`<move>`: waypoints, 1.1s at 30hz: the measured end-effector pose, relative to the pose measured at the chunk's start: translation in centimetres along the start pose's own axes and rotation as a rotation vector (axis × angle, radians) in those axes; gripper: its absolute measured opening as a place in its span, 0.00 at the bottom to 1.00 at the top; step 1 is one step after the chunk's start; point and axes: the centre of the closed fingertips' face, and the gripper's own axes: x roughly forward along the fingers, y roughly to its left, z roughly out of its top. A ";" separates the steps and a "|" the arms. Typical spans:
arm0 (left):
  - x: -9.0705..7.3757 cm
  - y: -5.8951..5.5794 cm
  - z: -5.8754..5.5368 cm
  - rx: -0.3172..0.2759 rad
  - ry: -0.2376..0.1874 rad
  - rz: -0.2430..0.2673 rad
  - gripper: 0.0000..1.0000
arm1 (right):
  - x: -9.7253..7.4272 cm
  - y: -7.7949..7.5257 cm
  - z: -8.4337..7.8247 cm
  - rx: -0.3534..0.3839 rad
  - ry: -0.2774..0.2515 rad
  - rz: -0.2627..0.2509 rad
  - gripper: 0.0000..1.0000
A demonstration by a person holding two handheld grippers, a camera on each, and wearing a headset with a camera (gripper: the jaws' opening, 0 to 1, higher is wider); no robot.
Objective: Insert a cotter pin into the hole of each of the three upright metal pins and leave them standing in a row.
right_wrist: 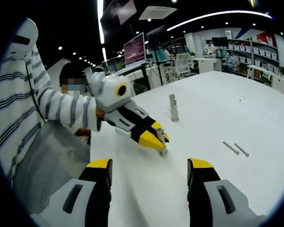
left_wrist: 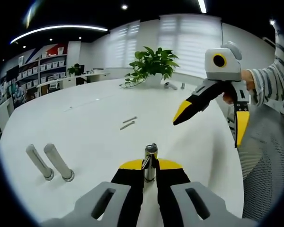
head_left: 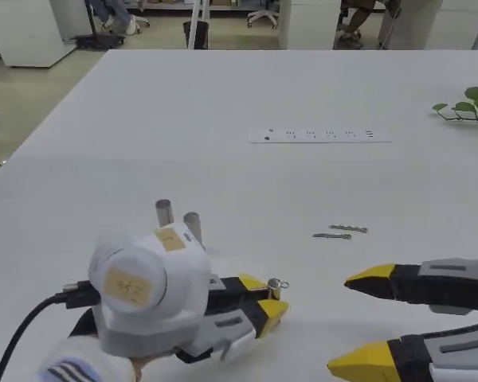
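My left gripper [head_left: 275, 296] is shut on an upright metal pin [left_wrist: 150, 163] near the table's front edge. A small wire loop [head_left: 283, 283] shows beside the pin's top. Two more metal pins [head_left: 164, 213] [head_left: 193, 227] stand close together just behind the left gripper, and they appear again at the left as pins [left_wrist: 38, 161] [left_wrist: 59, 162]. Two loose cotter pins [head_left: 348, 229] [head_left: 332, 235] lie on the table further right. My right gripper [head_left: 346, 322] hangs open with nothing in it, to the right of the held pin, and its jaws [right_wrist: 150, 165] stand wide apart.
A white power strip [head_left: 319, 136] lies across the middle of the white table [head_left: 223, 103]. A green plant [head_left: 470, 103] sits at the far right edge. Office chairs and cabinets stand beyond the table's far edge.
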 end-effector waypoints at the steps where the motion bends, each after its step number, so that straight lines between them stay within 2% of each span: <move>1: 0.0 0.3 0.0 -0.002 0.001 0.005 0.07 | 0.0 0.0 0.0 0.005 -0.002 -0.004 0.68; 13: 0.6 2.8 -0.4 -0.010 0.016 0.056 0.07 | 0.2 0.2 -0.6 0.078 -0.009 -0.016 0.79; 22: 0.7 2.8 -0.5 -0.005 0.014 0.062 0.07 | 0.4 -0.5 -0.9 0.094 -0.011 -0.056 0.88; 28: 0.7 2.7 -0.5 0.002 0.011 0.061 0.07 | 0.4 -0.3 -1.3 0.105 -0.004 -0.058 0.95; 33: 0.7 2.6 -0.5 0.017 0.013 0.070 0.07 | 0.4 0.0 -1.5 0.107 0.002 -0.056 0.96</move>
